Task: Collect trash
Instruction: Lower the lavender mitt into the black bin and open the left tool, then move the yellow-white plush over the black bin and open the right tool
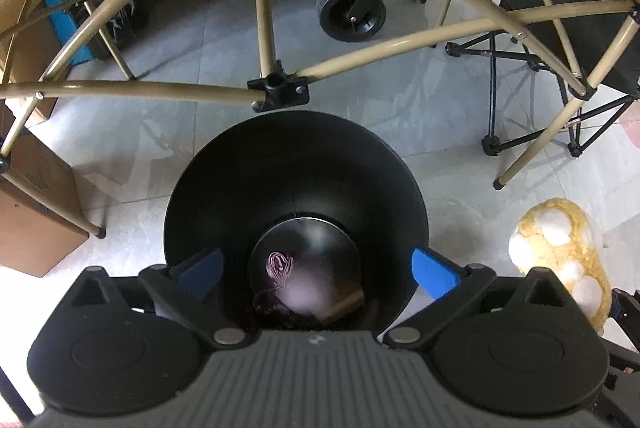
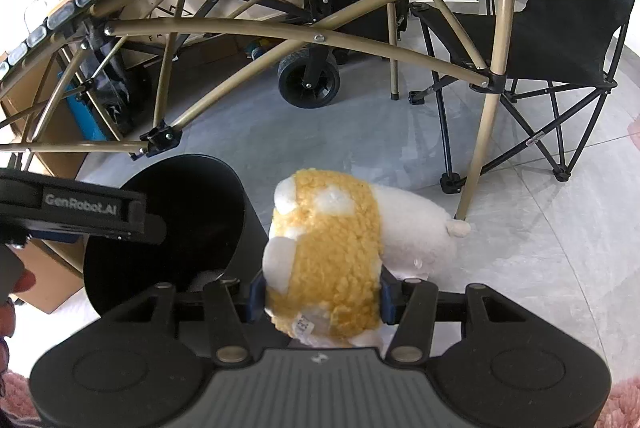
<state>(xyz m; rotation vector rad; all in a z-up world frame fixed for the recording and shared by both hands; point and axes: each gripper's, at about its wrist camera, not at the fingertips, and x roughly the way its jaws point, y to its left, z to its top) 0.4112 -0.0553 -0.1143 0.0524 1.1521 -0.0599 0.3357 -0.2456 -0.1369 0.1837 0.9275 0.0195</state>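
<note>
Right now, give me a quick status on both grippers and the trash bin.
Left gripper open over the black bin, trash lying inside. Right gripper shut on the plush toy, beside the bin. Nothing blocking the bin mouth.

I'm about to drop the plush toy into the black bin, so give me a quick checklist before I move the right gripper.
1. Right gripper grip on the plush toy: ok, blue pads press on both of its sides.
2. Left gripper emptied: ok, jaws wide open, nothing between them.
3. Bin mouth open and unobstructed: not ok, the left gripper hangs right over it.
4. Room inside the bin: cannot tell, some blurred pinkish trash lies at the bottom; the toy looks bulky.
5. Path from toy to bin: ok, the bin sits just left of the toy with nothing between except the left gripper.
6. Table frame clearance: ok, the bars run beyond the bin.
</note>
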